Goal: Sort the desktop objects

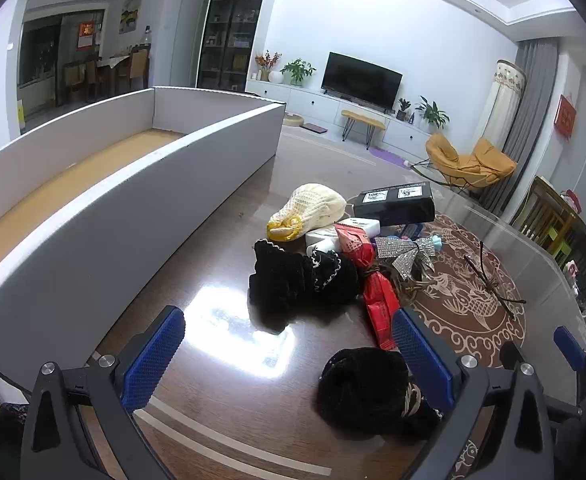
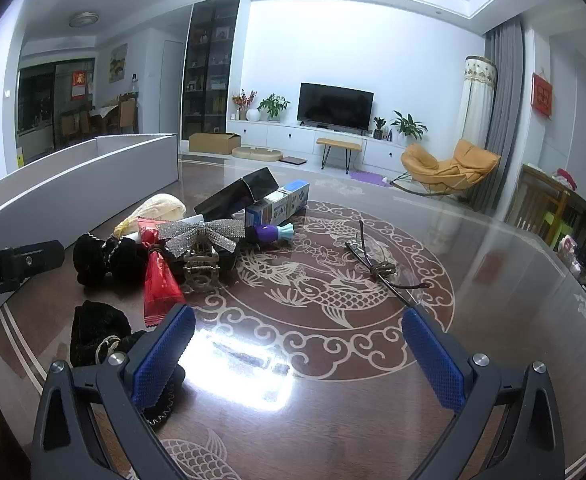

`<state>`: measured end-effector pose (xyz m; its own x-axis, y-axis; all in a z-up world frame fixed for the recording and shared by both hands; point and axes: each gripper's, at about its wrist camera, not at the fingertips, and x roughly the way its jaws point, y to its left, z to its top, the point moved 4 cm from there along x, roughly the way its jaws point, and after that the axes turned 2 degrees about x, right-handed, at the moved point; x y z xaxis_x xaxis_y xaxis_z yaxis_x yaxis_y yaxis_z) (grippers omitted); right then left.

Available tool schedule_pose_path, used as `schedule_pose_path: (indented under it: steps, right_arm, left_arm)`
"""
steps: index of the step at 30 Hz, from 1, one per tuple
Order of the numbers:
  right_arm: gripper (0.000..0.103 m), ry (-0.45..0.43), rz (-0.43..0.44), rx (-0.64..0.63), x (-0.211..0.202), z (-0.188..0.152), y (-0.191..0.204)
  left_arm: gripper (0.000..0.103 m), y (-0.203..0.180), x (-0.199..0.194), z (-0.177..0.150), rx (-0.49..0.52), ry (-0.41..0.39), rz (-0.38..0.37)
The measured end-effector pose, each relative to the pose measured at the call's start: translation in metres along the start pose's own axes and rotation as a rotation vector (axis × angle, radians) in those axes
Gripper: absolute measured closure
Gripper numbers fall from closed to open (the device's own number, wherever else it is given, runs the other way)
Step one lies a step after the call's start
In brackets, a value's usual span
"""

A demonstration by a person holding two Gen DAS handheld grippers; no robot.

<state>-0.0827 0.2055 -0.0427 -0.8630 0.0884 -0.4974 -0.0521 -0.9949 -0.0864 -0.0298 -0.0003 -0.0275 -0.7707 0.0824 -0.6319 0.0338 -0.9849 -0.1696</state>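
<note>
- The left gripper has its blue-padded fingers spread as wide as they go, holding nothing; it hangs above the glossy table, tilted down.
- The right gripper is likewise fully spread and empty, its fingers over the table's fish pattern.
- A black furry scrunchie lies just inside the left gripper's right finger; whether it touches the pad cannot be told.
- Beyond it sits the pile of objects to sort: a larger black knitted piece with white trim, a red foil packet beside it, and a silver glittery bow lying on top.
- Farther back lie a cream knitted pouch, a white bottle and a black box.
- In the right wrist view a blue-and-white carton and a purple-and-teal item lie at the pile's far side.
- A pair of thin-framed glasses rests apart, to the right of the pile.
- A long white cardboard tray with a tan floor stands along the table's left edge.
</note>
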Motion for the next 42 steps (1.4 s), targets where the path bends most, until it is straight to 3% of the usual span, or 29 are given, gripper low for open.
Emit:
schedule_pose_path:
  steps: [42]
  right_arm:
    - [0.000,0.006,0.003,-0.014,0.0028,-0.0009,0.0049]
  left_arm:
    - [0.000,-0.0068,-0.0005,-0.0027,0.040,0.008,0.014]
